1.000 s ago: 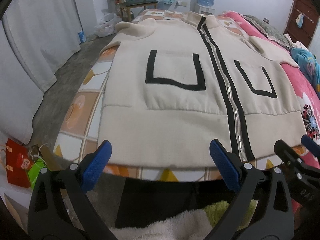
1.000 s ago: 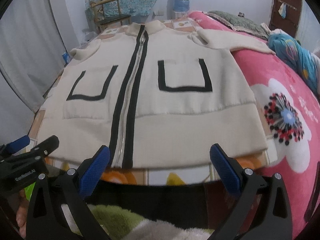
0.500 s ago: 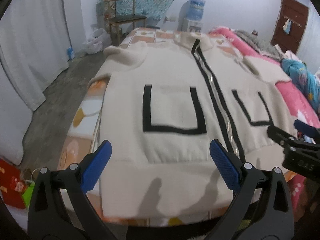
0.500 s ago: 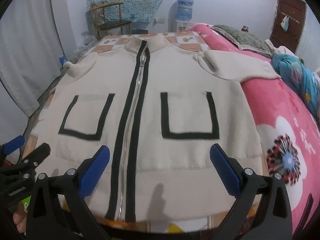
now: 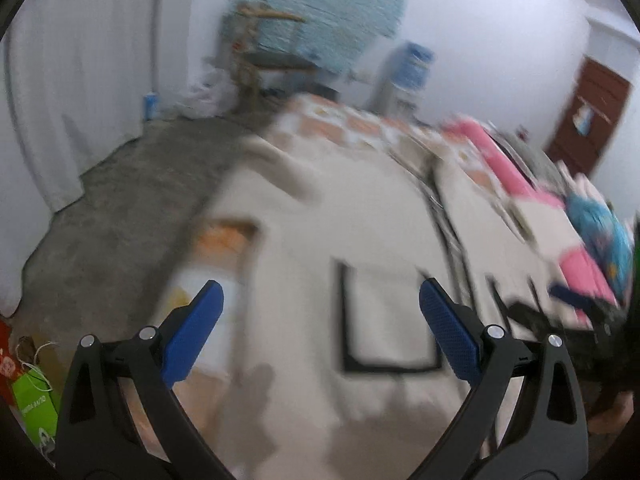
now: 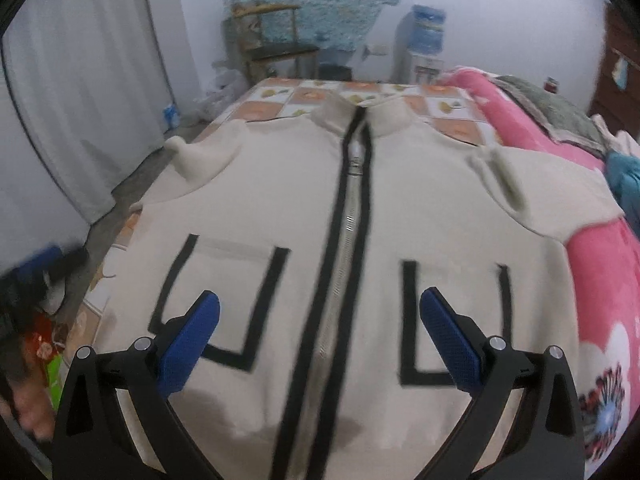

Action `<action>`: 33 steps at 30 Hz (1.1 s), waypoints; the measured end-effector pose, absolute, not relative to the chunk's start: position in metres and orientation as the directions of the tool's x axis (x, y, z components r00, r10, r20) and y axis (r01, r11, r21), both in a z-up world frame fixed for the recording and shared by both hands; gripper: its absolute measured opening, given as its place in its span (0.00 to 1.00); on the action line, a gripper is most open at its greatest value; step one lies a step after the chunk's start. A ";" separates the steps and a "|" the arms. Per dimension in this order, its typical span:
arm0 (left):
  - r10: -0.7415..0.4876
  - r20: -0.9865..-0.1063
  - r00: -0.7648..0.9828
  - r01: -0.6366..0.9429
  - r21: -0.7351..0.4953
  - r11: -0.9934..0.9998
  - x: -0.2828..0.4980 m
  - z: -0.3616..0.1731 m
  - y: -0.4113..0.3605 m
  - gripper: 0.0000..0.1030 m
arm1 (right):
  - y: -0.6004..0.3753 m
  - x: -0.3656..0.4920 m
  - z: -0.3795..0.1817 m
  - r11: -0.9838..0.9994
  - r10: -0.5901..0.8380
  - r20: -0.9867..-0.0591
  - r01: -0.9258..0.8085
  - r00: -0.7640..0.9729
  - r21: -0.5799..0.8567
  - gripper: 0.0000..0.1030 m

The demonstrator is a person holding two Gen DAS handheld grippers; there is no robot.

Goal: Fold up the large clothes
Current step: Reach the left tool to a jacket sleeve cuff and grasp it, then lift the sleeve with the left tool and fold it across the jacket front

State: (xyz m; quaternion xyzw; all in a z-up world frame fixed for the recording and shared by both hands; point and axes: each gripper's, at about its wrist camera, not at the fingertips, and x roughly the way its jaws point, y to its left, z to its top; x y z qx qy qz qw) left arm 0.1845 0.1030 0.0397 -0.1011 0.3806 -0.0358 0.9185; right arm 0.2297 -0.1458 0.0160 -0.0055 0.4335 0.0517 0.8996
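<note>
The right tool [image 6: 320, 332] stood with its jaws wide apart, empty, above the lower front of the cream jacket [image 6: 304, 216]. The left tool [image 5: 320, 320] was likewise spread and empty, over the jacket's left half; its view was motion-blurred. Directly ahead of the right tool the zipper [image 6: 348, 216] ran up to the collar, with one black-outlined pocket [image 6: 216, 300] to each side. The jacket lay flat, front up and zipped, on the bed [image 6: 436, 108]; no fold was visible, so the whole task appeared to remain. Both sleeves looked partly bunched at the shoulders. Farther out, a pink blanket [image 6: 600, 272] lay to the right, a chair [image 6: 276, 40] and water dispenser [image 6: 424, 40] beyond. Nothing lay on the jacket.
</note>
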 end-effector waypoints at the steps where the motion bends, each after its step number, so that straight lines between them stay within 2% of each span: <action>1: -0.107 -0.708 0.698 -0.055 -0.202 0.978 0.197 0.040 0.116 0.92 | -0.140 0.238 0.014 0.993 0.101 -0.795 -0.113 0.598 0.042 0.95; 5: -0.081 -0.764 0.640 -0.264 -0.317 0.911 0.260 0.024 0.201 0.92 | -0.115 0.263 0.001 0.978 0.152 -0.823 -0.203 0.547 0.046 0.95; 7: -0.179 -0.790 0.586 -0.346 -0.443 0.827 0.291 -0.004 0.243 0.92 | -0.107 0.271 -0.005 0.974 0.162 -0.826 -0.221 0.540 0.047 0.95; 8: -0.266 -0.784 0.561 -0.386 -0.532 0.753 0.304 -0.025 0.262 0.92 | -0.105 0.276 -0.009 0.974 0.183 -0.829 -0.214 0.528 0.079 0.95; 10: -0.459 -0.714 0.528 -0.472 -0.696 0.541 0.330 -0.076 0.298 0.91 | -0.105 0.285 -0.016 0.970 0.225 -0.838 -0.199 0.496 0.142 0.95; 12: -0.594 -0.597 0.539 -0.574 -0.777 0.260 0.350 -0.136 0.324 0.89 | -0.103 0.293 -0.022 0.966 0.243 -0.847 -0.194 0.473 0.169 0.95; 14: -0.628 -0.555 0.546 -0.643 -0.758 0.110 0.360 -0.177 0.334 0.87 | -0.098 0.297 -0.027 0.965 0.248 -0.844 -0.199 0.475 0.172 0.95; 18: -0.684 -0.539 0.492 -0.765 -0.643 -0.043 0.372 -0.256 0.325 0.86 | -0.096 0.306 -0.037 0.964 0.257 -0.854 -0.184 0.453 0.193 0.95; 20: -0.727 -0.521 0.448 -0.800 -0.597 -0.065 0.377 -0.283 0.314 0.73 | -0.097 0.311 -0.040 0.963 0.264 -0.856 -0.167 0.445 0.210 0.95; 21: -0.736 -0.510 0.445 -0.804 -0.590 -0.078 0.379 -0.291 0.312 0.61 | -0.098 0.313 -0.041 0.964 0.263 -0.857 -0.160 0.444 0.212 0.95; 23: -0.739 -0.489 0.464 -0.798 -0.593 -0.108 0.389 -0.299 0.307 0.45 | -0.102 0.318 -0.043 0.967 0.253 -0.858 -0.136 0.447 0.214 0.95; 25: -0.737 -0.474 0.482 -0.789 -0.600 -0.130 0.392 -0.301 0.305 0.18 | -0.108 0.322 -0.045 0.970 0.245 -0.860 -0.110 0.448 0.219 0.95; 27: -0.703 -0.487 0.518 -0.768 -0.627 -0.131 0.395 -0.292 0.313 0.04 | -0.116 0.323 -0.046 0.972 0.234 -0.860 -0.081 0.453 0.222 0.95; 30: -0.592 -0.580 0.560 -0.736 -0.676 -0.034 0.390 -0.250 0.333 0.02 | -0.127 0.323 -0.047 0.971 0.228 -0.860 -0.049 0.456 0.232 0.95; 32: -0.477 -0.654 0.586 -0.709 -0.700 0.089 0.393 -0.206 0.350 0.02 | -0.133 0.320 -0.045 0.972 0.221 -0.856 -0.037 0.467 0.231 0.95; 33: -0.378 -0.687 0.620 -0.677 -0.713 0.185 0.392 -0.167 0.357 0.02 | -0.136 0.320 -0.044 0.973 0.219 -0.854 -0.035 0.471 0.230 0.95</action>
